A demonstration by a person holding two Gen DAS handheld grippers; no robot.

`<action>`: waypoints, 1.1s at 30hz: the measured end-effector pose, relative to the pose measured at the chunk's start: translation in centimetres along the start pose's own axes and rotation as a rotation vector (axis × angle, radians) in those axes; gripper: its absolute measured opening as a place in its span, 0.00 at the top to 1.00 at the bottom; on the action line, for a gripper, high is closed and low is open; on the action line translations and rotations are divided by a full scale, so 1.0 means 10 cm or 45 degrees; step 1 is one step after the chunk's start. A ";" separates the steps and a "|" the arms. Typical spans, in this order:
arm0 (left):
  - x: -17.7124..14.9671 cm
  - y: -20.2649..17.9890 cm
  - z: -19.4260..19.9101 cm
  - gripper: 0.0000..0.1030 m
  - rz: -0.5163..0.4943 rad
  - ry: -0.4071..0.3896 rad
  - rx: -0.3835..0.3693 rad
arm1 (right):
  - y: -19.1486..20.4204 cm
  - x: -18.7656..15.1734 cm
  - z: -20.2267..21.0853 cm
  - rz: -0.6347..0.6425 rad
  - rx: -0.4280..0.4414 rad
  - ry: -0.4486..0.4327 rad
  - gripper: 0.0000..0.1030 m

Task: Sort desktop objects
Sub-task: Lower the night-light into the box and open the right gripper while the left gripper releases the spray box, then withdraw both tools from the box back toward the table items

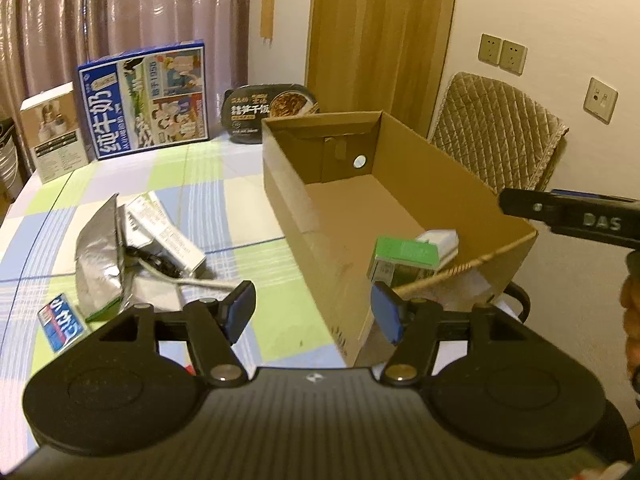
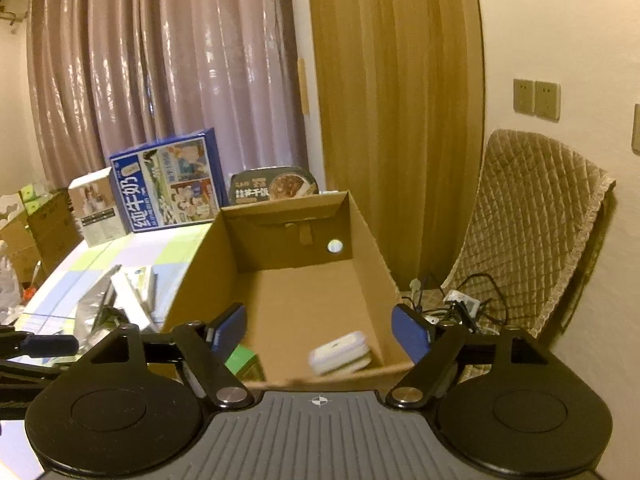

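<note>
On tabletop (image 1: 208,168), left of box (image 1: 320,248): foil pouch (image 1: 100,252), white carton (image 1: 168,232), small blue pack (image 1: 60,322) unsorted. Inside box near front wall: green carton (image 1: 404,256), white case (image 2: 340,352). Left gripper (image 1: 314,312) fingers apart, nothing between; clutter lies ahead-left, carton's long axis slanting away to left. Right gripper (image 2: 320,334) over box, fingers wide apart, empty. Judgement: left hand nearer, likely takes next item.

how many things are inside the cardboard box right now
2: a green carton at the near end of the cardboard box, and a white packet right beside it toward the right wall. The near wall may hide more.
</note>
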State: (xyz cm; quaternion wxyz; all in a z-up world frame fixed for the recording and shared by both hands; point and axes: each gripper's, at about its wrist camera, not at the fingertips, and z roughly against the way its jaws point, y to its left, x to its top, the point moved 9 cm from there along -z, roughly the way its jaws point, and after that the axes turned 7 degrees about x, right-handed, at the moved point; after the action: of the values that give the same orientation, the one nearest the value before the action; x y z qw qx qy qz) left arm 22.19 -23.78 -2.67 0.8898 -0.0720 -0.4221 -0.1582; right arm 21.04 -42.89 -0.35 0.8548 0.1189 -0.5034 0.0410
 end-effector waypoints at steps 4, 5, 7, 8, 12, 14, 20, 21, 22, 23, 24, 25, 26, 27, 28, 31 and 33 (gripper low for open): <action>-0.12 0.13 0.14 0.28 0.006 0.003 0.029 | 0.19 -0.12 0.17 -0.002 0.031 0.005 0.17; -0.15 0.17 0.18 0.20 0.008 0.003 0.039 | 0.23 -0.16 0.20 -0.003 0.038 0.010 0.16; -0.24 0.27 0.26 0.15 0.011 0.012 0.063 | 0.32 -0.25 0.25 -0.001 0.055 0.031 0.15; -0.30 0.32 0.29 0.14 0.010 0.024 0.073 | 0.37 -0.30 0.27 0.002 0.065 0.045 0.14; -0.53 0.51 0.41 0.11 0.016 0.063 0.109 | 0.59 -0.52 0.30 0.016 0.107 0.103 0.14; -0.64 0.61 0.46 0.10 0.024 0.077 0.126 | 0.72 -0.62 0.31 0.030 0.133 0.130 0.13; -0.91 0.94 0.62 0.08 0.055 0.110 0.196 | 1.03 -0.83 0.30 0.064 0.203 0.188 0.13; -0.94 1.00 0.64 0.07 0.062 0.111 0.209 | 1.07 -0.84 0.29 0.068 0.211 0.194 0.13; -0.97 1.06 0.67 0.07 0.070 0.113 0.222 | 1.11 -0.85 0.28 0.075 0.221 0.200 0.13; -1.00 1.11 0.69 0.07 0.079 0.114 0.234 | 1.15 -0.86 0.27 0.081 0.229 0.206 0.13; -1.01 1.16 0.71 0.07 0.089 0.115 0.244 | 1.19 -0.88 0.26 0.087 0.237 0.211 0.13; -1.03 1.21 0.73 0.07 0.097 0.116 0.254 | 1.23 -0.89 0.25 0.093 0.245 0.216 0.13; -1.05 1.27 0.75 0.06 0.104 0.117 0.265 | 1.27 -0.90 0.24 0.097 0.252 0.219 0.13; -1.07 1.31 0.77 0.06 0.109 0.117 0.276 | 1.31 -0.91 0.23 0.102 0.259 0.223 0.13; -1.07 1.35 0.78 0.06 0.115 0.117 0.285 | 1.35 -0.93 0.21 0.107 0.267 0.228 0.13; -1.10 1.48 0.81 0.05 0.135 0.118 0.312 | 1.50 -0.98 0.13 0.128 0.296 0.245 0.13; -1.12 1.55 0.82 0.05 0.148 0.120 0.325 | 1.61 -1.02 0.06 0.143 0.317 0.258 0.13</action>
State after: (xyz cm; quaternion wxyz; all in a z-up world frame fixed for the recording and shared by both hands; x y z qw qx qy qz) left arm 14.92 -4.57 -6.08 0.9181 0.0250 -0.3918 -0.0546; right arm 12.52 -26.98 -6.33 0.8761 0.1909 -0.4117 0.1626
